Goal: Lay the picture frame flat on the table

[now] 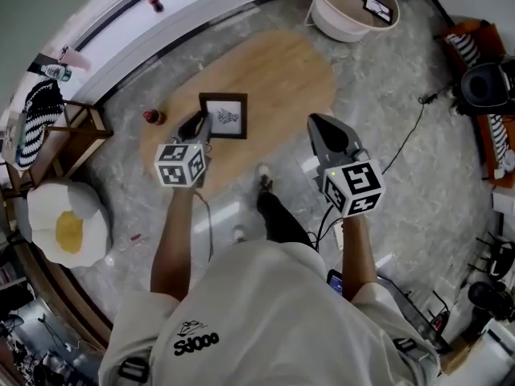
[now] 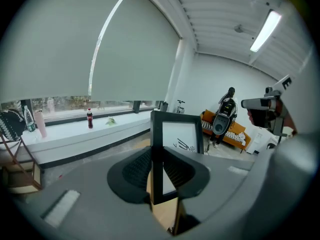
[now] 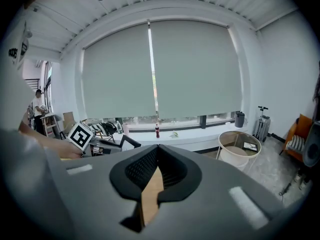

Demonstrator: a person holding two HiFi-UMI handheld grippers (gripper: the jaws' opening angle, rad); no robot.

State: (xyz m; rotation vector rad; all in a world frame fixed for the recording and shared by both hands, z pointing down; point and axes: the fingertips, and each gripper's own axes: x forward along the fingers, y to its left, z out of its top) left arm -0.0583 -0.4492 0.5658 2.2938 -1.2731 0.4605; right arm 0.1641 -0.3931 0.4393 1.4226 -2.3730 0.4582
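Note:
A black picture frame [image 1: 224, 116] with a white print is over the left part of the oval wooden table [image 1: 282, 71]. My left gripper [image 1: 200, 125] is shut on the frame's left edge. In the left gripper view the frame [image 2: 178, 135] stands upright, with its dark edge clamped between the two jaws. My right gripper [image 1: 315, 121] hovers over the table's right end, apart from the frame, with its jaws together and nothing in them. The right gripper view shows only table wood below the closed jaw tips [image 3: 158, 146], and the frame [image 3: 129, 142] further off to the left.
A white round basket [image 1: 350, 14] stands beyond the table's far right. A small red object [image 1: 151, 117] lies by the table's left edge. A chair with striped cloth [image 1: 42, 109] and an egg-shaped cushion [image 1: 68, 219] are at the left. A cable [image 1: 410, 135] runs over the floor at the right.

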